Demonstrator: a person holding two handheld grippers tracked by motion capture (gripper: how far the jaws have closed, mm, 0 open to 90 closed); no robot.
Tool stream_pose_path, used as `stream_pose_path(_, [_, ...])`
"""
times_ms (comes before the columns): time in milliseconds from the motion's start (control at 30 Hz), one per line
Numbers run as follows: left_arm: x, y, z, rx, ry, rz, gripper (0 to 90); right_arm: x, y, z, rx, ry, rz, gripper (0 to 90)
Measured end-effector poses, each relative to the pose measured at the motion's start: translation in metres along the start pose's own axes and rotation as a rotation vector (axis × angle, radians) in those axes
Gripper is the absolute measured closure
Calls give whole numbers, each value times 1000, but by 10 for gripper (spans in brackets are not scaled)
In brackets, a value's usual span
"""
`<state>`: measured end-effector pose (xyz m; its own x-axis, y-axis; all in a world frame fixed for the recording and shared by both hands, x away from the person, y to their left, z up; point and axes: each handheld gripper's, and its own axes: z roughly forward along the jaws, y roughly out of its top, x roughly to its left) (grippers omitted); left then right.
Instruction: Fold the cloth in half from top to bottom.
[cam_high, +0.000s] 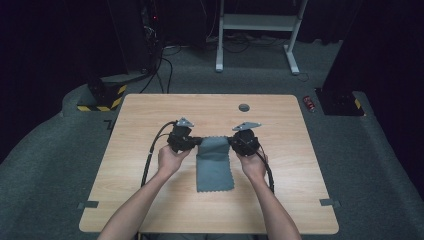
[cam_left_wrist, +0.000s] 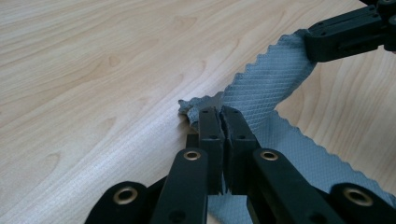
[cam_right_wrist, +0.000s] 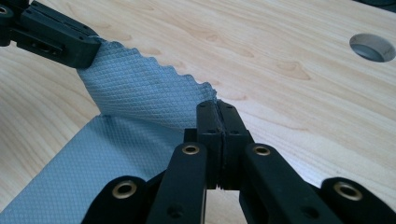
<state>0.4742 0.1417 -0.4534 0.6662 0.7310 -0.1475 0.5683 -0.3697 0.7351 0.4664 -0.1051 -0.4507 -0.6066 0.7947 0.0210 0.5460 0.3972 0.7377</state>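
Nearest me, the person's forearms reach in over the tabletop (cam_high: 150, 200). The grey cloth (cam_high: 215, 167) lies between the hands, its near part flat on the wood, its far edge raised. The left claw (cam_high: 196, 141) is pinching the cloth's far left corner, its jaws pressed together; the right claw (cam_high: 231, 140) is pinching the far right corner likewise. Farther back, a round hole (cam_high: 244, 107) sits in the tabletop.
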Motion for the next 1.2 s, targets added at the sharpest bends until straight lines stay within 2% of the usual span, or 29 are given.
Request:
stream_pose_path(467, [-9,-18,-3,-4,-48,-4,877,5,-16,-6,-8,28,-11,893])
stream_pose_path(667, [-13,-24,-3,-4,-49,19,877,5,-23,-8,-15,41,-2,893])
stream_pose_path(800, [-15,-27,-5,-9,-58,9,877,7,-25,-11,-15,48,-6,893])
stream_pose_path(1200, [-22,-37,-8,-9,-67,23,879,10,-34,-15,-18,71,-8,892])
